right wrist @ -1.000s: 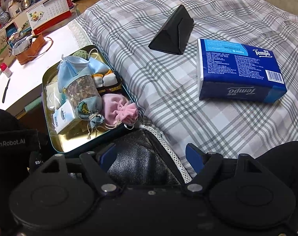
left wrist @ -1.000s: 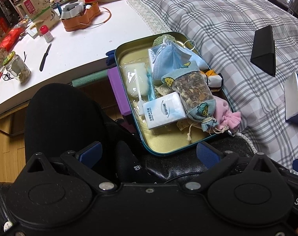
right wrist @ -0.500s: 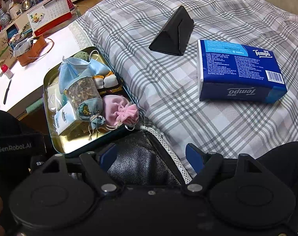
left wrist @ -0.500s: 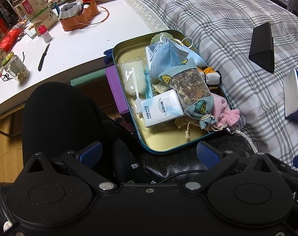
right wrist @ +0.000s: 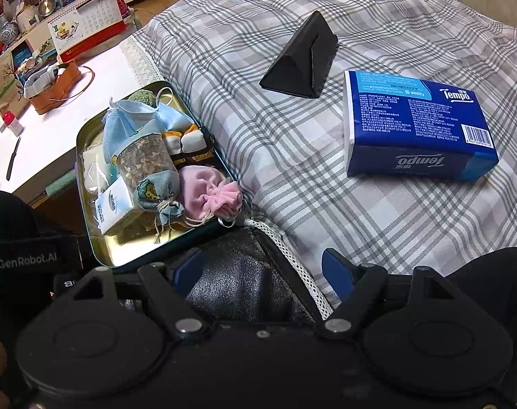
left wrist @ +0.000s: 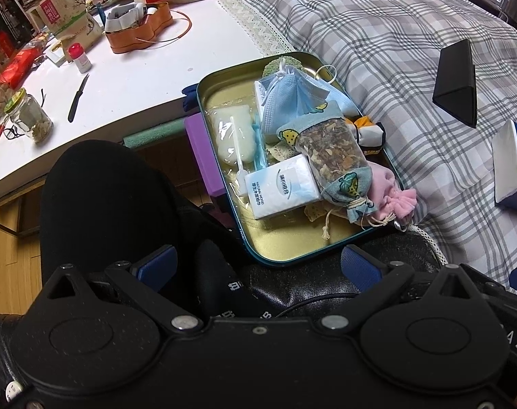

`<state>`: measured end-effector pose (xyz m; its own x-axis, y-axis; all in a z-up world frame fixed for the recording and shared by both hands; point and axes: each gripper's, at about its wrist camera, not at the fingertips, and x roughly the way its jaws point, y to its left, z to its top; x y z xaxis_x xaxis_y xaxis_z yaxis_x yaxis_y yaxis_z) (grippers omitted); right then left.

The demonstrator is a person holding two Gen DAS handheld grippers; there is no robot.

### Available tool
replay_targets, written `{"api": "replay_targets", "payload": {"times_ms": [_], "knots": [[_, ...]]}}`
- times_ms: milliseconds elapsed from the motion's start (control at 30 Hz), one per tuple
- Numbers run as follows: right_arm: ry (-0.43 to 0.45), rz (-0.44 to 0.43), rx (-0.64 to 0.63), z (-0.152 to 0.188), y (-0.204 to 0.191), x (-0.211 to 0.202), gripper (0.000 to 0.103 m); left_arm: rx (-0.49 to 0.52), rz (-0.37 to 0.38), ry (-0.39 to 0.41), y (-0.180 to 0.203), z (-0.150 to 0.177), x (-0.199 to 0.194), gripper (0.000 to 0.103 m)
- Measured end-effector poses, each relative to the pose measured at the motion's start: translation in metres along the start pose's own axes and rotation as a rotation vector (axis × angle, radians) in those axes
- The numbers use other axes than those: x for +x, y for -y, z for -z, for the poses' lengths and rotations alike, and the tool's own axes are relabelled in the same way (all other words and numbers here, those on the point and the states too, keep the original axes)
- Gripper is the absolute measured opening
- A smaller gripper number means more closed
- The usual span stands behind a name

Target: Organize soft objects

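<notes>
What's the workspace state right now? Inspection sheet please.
Surface: plaid bedcover beside a white table.
Job's things: tin tray at the bed edge, holding face mask, herb sachet, pink pouch, tissue pack.
Clutter: Tempo tissue pack and black triangular case on the bedcover.
Grippers: left gripper and right gripper open, empty, short of the tray.
Cables: nothing seen.
Surroundings: knife, jar, calendar.

A white counter (left wrist: 129, 78) stands beside the bed under a grey plaid cover (right wrist: 292, 156); wooden floor (left wrist: 9, 259) runs below the counter, cluttered shelves (right wrist: 37, 6) beyond it.
</notes>
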<state>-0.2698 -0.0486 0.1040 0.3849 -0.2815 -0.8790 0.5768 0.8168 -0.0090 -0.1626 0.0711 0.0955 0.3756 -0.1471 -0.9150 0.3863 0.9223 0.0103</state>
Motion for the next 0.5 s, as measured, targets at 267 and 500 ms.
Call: {"api": "replay_targets", "payload": {"times_ms": [267,500], "knots": [[0.006,0.001,0.002,-0.0015,0.0012,-0.0020,0.075,0.007,-0.001,0.007,0.0020,0.0011,-0.0019,0.099],[0.005,0.001,0.002,-0.0016,0.0008,-0.0021,0.075,0.008,-0.003,0.009,0.0029,0.0017,-0.0024,0.099]]}}
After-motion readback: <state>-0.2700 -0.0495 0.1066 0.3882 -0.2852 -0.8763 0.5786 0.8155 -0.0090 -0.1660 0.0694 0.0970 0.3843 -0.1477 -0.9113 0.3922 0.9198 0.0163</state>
